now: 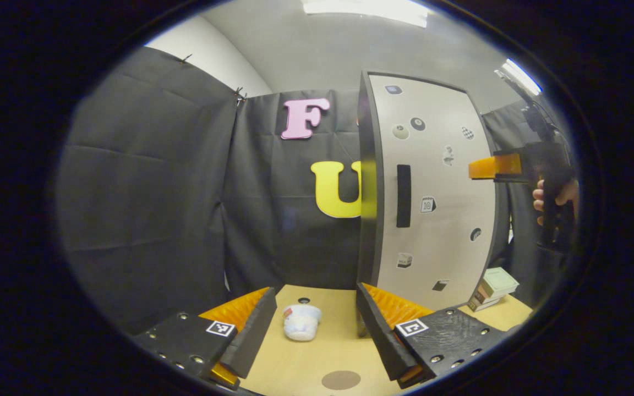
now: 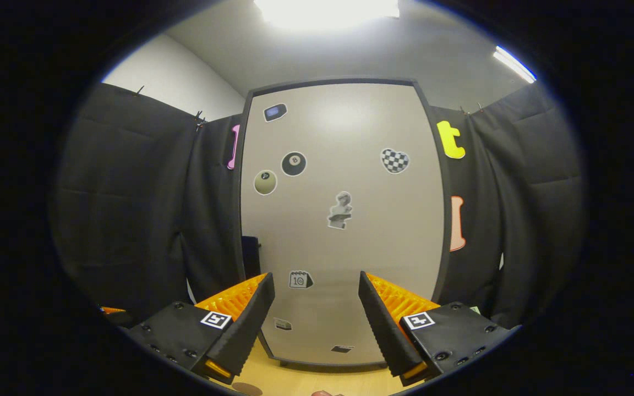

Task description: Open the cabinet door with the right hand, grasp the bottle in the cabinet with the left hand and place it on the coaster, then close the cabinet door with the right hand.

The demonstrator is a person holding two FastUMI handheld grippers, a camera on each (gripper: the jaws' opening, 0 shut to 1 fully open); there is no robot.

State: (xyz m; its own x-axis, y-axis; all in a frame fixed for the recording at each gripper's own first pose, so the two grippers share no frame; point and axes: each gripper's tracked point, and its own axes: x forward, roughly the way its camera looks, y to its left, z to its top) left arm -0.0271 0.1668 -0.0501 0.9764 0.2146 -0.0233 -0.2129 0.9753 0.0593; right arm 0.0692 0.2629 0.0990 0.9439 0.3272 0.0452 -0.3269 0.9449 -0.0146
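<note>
The cabinet stands on the table with its grey, sticker-covered door closed, so the bottle inside is hidden. A black vertical handle sits near the door's left edge and shows as a dark handle in the right gripper view. My right gripper is open and faces the door a short way off. It also appears as the right gripper, held by a hand beside the door. My left gripper is open and empty, low over the table. A round brown coaster lies just below it.
A small white and pale blue object lies on the wooden table between my left fingers. A stack of books rests to the right of the cabinet. Black cloth walls close in behind and on both sides.
</note>
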